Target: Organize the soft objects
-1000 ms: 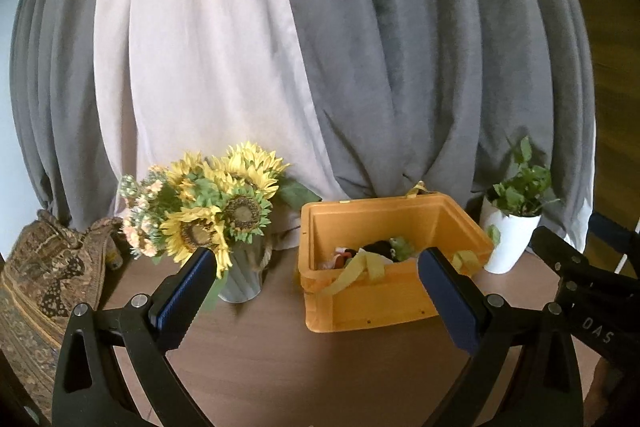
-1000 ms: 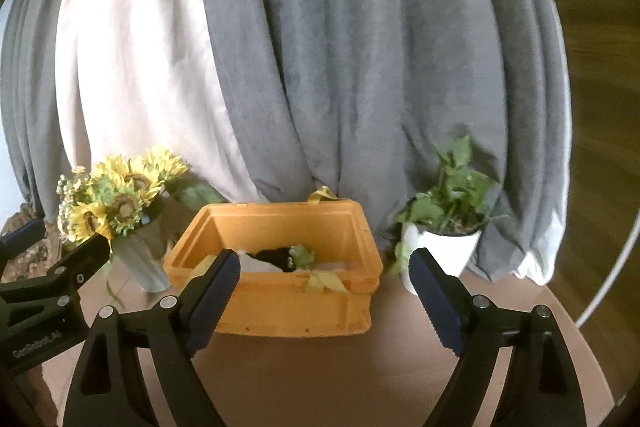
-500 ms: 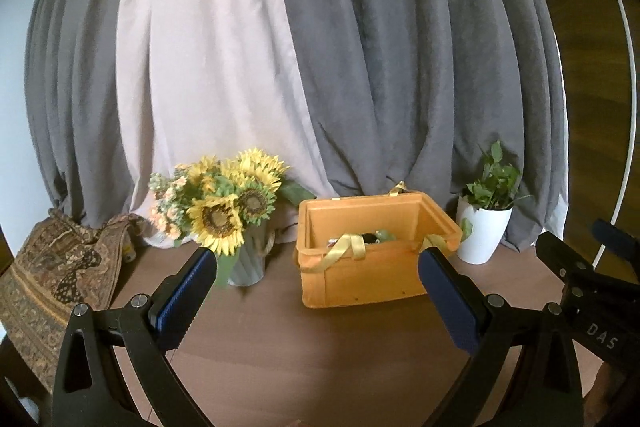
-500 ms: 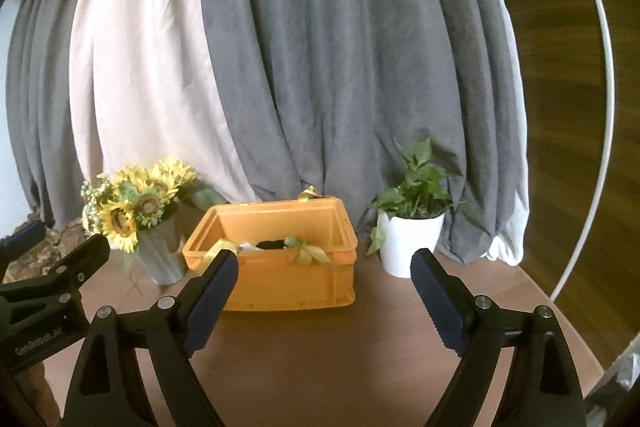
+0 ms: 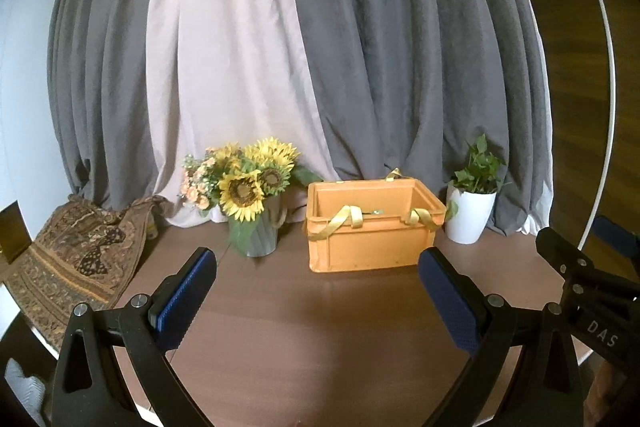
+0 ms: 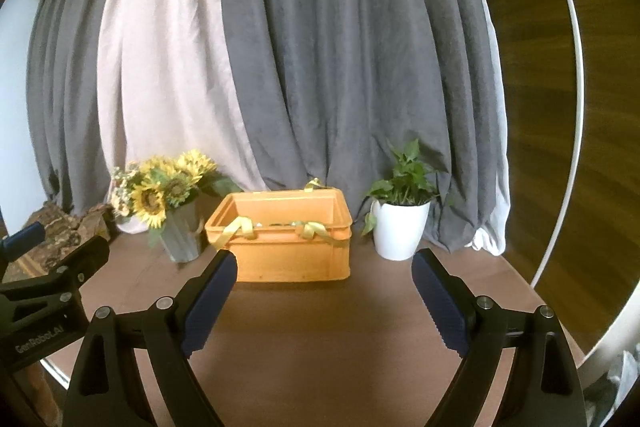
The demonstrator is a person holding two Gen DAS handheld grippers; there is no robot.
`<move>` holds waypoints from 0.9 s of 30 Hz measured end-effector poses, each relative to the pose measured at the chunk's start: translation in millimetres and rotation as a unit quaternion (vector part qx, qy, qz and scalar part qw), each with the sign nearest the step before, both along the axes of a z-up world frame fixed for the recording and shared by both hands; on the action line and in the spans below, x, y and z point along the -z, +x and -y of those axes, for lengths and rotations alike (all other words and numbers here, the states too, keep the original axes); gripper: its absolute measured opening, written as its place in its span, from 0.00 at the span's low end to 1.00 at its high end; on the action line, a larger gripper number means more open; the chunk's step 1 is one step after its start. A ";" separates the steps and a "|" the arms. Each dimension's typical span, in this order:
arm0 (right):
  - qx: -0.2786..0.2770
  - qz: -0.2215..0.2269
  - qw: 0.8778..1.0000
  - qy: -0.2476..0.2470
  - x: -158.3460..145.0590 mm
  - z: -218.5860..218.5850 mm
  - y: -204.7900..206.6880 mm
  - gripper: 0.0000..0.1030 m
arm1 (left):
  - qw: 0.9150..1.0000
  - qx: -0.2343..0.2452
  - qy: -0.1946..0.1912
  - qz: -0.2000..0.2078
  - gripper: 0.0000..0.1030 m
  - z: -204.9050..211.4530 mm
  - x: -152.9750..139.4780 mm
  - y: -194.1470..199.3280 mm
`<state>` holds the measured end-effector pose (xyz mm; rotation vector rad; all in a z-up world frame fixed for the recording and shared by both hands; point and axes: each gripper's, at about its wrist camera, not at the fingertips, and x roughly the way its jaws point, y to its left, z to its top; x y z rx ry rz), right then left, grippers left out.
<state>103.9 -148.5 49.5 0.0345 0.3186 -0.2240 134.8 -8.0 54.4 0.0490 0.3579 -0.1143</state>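
An orange plastic crate [image 5: 374, 227] [image 6: 282, 233] stands at the back of the round brown table [image 5: 312, 323]. Yellow fabric straps [image 5: 344, 221] [image 6: 240, 227] hang over its front rim; what lies inside is mostly hidden from this low angle. My left gripper [image 5: 316, 267] is open and holds nothing, well in front of the crate. My right gripper [image 6: 324, 267] is open and holds nothing too, also short of the crate. Each gripper shows at the edge of the other's view.
A vase of sunflowers [image 5: 248, 195] [image 6: 160, 199] stands left of the crate, a white potted plant [image 5: 472, 211] [image 6: 402, 219] to its right. A patterned cloth [image 5: 76, 259] drapes over the table's left edge. Grey and pale curtains [image 5: 320, 47] hang behind.
Both grippers have drawn back from the crate, which now looks smaller and farther off. More bare table shows in front of them. Both stayed open with nothing held.
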 end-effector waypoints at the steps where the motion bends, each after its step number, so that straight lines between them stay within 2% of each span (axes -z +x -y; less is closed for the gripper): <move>1: 0.000 0.000 1.000 0.001 0.5 -0.7 -5.0 0.88 | 1.000 0.000 0.000 0.000 1.00 -1.1 0.1 -7.0; 14: -0.005 0.009 1.000 0.005 1.5 -8.5 -60.5 0.88 | 1.000 -0.001 -0.004 0.012 1.00 -9.5 -2.4 -64.8; 27: -0.002 0.007 1.000 0.017 3.6 -2.8 -82.9 0.88 | 1.000 0.004 0.002 0.021 1.00 -3.9 -5.6 -87.6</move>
